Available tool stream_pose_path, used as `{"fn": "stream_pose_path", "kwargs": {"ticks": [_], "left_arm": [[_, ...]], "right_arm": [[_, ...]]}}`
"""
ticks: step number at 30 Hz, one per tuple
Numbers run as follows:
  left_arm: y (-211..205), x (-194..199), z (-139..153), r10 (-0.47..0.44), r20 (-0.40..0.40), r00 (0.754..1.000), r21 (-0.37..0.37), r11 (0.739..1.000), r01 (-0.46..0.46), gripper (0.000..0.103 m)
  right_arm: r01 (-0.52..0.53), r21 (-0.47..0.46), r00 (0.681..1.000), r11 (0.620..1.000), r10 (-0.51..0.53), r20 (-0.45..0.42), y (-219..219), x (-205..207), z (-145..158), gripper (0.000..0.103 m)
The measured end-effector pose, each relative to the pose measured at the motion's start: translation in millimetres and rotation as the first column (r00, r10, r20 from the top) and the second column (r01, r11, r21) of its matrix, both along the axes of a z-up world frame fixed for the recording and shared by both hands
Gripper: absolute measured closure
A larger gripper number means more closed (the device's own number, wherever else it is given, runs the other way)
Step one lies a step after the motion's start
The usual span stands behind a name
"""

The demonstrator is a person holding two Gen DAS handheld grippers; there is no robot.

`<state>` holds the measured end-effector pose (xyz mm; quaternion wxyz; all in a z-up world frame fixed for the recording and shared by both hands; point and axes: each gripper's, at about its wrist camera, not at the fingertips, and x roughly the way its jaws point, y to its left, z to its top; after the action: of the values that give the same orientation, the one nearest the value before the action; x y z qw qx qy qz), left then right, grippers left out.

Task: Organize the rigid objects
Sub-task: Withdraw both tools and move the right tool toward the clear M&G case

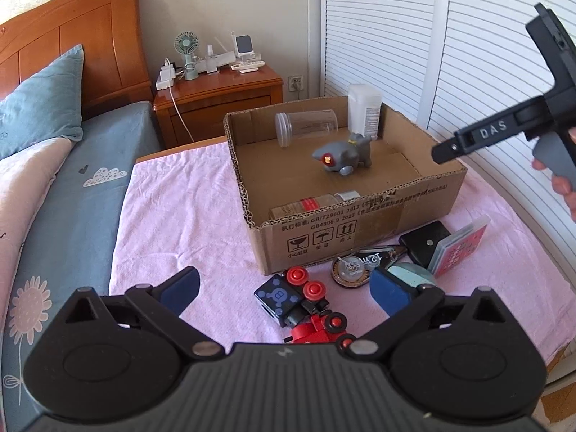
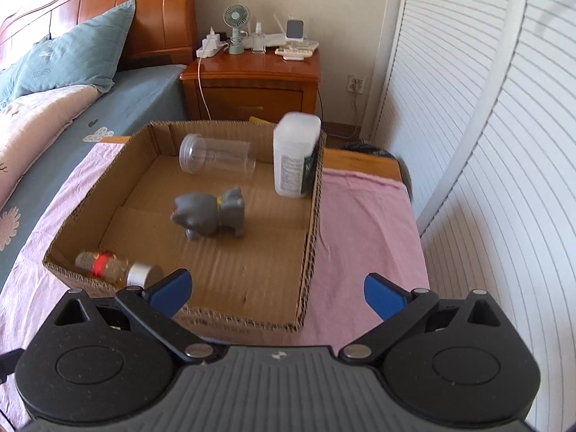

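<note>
An open cardboard box (image 1: 360,230) (image 2: 309,244) sits on a pink cloth. Inside it are a grey toy dog (image 1: 343,154) (image 2: 212,214), a clear jar on its side (image 1: 306,127) (image 2: 216,158), an upright white bottle (image 1: 363,111) (image 2: 295,158) and a lying bottle with a red band (image 1: 313,203) (image 2: 115,266). My left gripper (image 1: 284,291) is open and empty, just above a red and black toy robot (image 1: 302,306) in front of the box. My right gripper (image 2: 275,291) is open and empty above the box's near edge; its body shows in the left wrist view.
Beside the box's front right lie a round tape measure (image 1: 351,270), a black case (image 1: 426,243), a red card box (image 1: 460,248) and a teal object (image 1: 414,275). A bed (image 1: 54,187) is left, a nightstand (image 1: 216,97) behind, louvered doors (image 1: 450,54) right.
</note>
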<state>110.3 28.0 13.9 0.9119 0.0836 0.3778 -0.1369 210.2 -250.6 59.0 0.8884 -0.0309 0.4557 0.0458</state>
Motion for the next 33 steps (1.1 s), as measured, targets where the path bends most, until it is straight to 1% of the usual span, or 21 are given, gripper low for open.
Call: {"fn": "stream_pose_path", "kwargs": {"ticks": [5, 9, 16, 22, 26, 28, 30, 33], "left_arm": [[-3, -10, -4, 0.046, 0.019, 0.999, 0.035, 0.998, -0.047, 0.003], [-1, -18, -8, 0.087, 0.023, 0.996, 0.023, 0.996, -0.088, 0.003], [5, -24, -19, 0.132, -0.012, 0.991, 0.018, 0.991, -0.132, 0.003], [10, -27, -20, 0.14, -0.014, 0.99, 0.005, 0.99, -0.14, 0.003], [11, -29, -20, 0.13, -0.012, 0.991, 0.0, 0.992, -0.13, 0.003], [11, -30, -21, 0.121, -0.013, 0.993, -0.003, 0.993, -0.121, 0.003], [11, -30, -23, 0.114, -0.016, 0.993, -0.002, 0.993, -0.114, 0.003], [10, -31, -25, 0.105, -0.022, 0.994, 0.0, 0.994, -0.105, 0.003]], "right_arm": [[0.061, 0.033, 0.995, 0.998, -0.058, -0.079, -11, -20, -33, 0.0], [0.094, 0.047, 0.991, 0.994, -0.089, -0.101, -14, -29, -50, 0.0], [0.11, 0.067, 0.989, 0.992, -0.102, -0.111, -19, -44, -59, 0.0], [0.111, 0.072, 0.988, 0.991, -0.103, -0.113, -21, -66, -61, 0.0], [0.079, 0.081, 0.993, 0.994, -0.071, -0.099, -15, -86, -61, 0.0], [0.039, 0.086, 0.994, 0.996, -0.03, -0.102, -7, -96, -64, 0.0], [0.01, 0.068, 0.994, 0.998, -0.003, -0.107, 3, -105, -68, 0.0], [-0.025, 0.003, 0.996, 1.0, 0.025, -0.083, 21, -114, -76, 0.0]]}}
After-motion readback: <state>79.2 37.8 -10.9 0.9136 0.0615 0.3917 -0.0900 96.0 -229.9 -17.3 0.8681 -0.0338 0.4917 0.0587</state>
